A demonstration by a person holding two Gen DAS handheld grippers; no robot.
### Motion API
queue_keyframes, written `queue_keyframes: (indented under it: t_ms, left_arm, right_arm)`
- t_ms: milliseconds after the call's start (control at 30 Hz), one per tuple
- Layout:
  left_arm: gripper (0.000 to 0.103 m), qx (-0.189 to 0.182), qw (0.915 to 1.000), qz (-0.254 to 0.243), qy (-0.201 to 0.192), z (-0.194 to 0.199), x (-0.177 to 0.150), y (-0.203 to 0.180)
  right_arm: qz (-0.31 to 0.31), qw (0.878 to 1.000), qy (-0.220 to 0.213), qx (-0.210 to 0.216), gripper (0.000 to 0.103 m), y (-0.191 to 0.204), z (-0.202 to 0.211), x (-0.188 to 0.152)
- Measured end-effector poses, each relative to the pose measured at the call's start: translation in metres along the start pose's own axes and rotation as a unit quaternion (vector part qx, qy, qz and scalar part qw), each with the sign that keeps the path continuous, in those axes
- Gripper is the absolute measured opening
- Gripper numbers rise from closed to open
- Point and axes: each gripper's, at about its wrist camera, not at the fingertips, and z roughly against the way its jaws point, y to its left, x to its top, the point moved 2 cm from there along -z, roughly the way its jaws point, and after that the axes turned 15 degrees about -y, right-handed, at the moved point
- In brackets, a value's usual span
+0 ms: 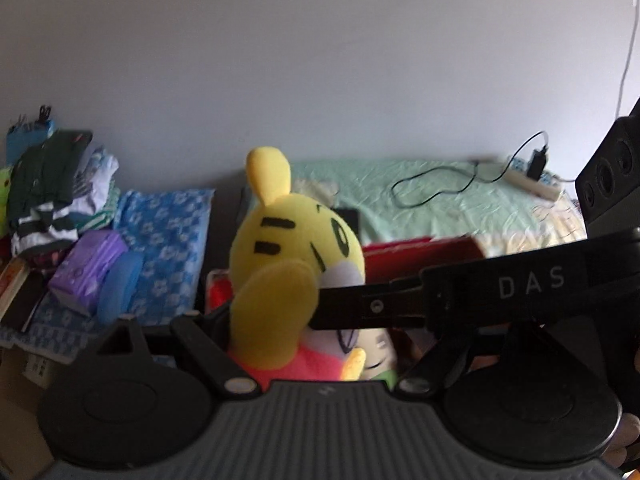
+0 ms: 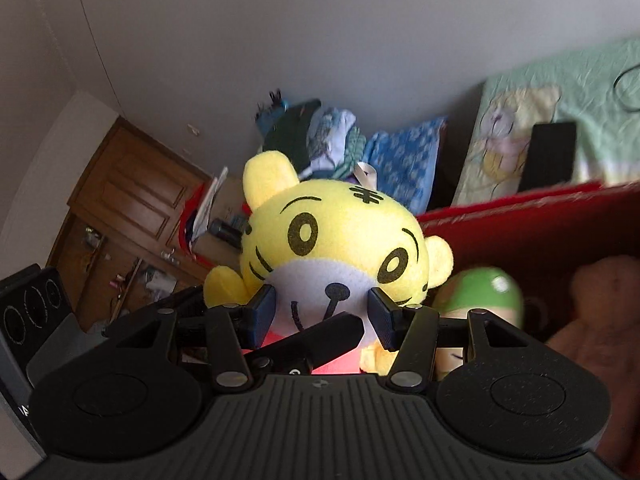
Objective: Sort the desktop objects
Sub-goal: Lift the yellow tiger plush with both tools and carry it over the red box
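A yellow plush tiger [image 2: 332, 240] with black stripes and a red shirt fills the middle of both views; in the left wrist view [image 1: 296, 240] it shows from the side. My right gripper [image 2: 322, 312] has its two pads pressed on the tiger's white muzzle, one on each cheek. My left gripper [image 1: 280, 332] is close against the tiger's body; its fingertips are hidden behind the plush, and the right gripper's finger [image 1: 372, 304] crosses in front. A red box [image 2: 520, 232] stands behind the tiger.
A green-capped doll [image 2: 480, 292] and a brown plush [image 2: 600, 320] lie in the red box. Behind are a bed with a green sheet [image 1: 440, 192], a cable and power strip [image 1: 532, 184], a blue pillow [image 1: 164, 224], piled clothes [image 1: 56, 184], a wooden cabinet [image 2: 132, 200].
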Motion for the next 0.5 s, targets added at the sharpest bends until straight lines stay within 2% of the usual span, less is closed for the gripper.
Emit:
queue_keyframes:
  t_ms: [133, 333, 500]
  left_arm:
    - [0.082, 0.002, 0.9998, 0.0, 0.022, -0.016, -0.015, 0.02]
    - [0.082, -0.001, 0.9994, -0.019, 0.03, -0.033, -0.03, 0.017]
    - [0.082, -0.005, 0.9994, -0.006, 0.033, -0.049, -0.035, 0.028]
  right_arm:
    - [-0.015, 1.0, 0.011, -0.012, 0.055, -0.005, -0.02, -0.011]
    - [-0.046, 0.998, 0.016, -0.033, 0.055, -0.016, -0.029, -0.017]
    - [-0.027, 0.998, 0.007, -0.05, 0.055, -0.021, -0.043, -0.013]
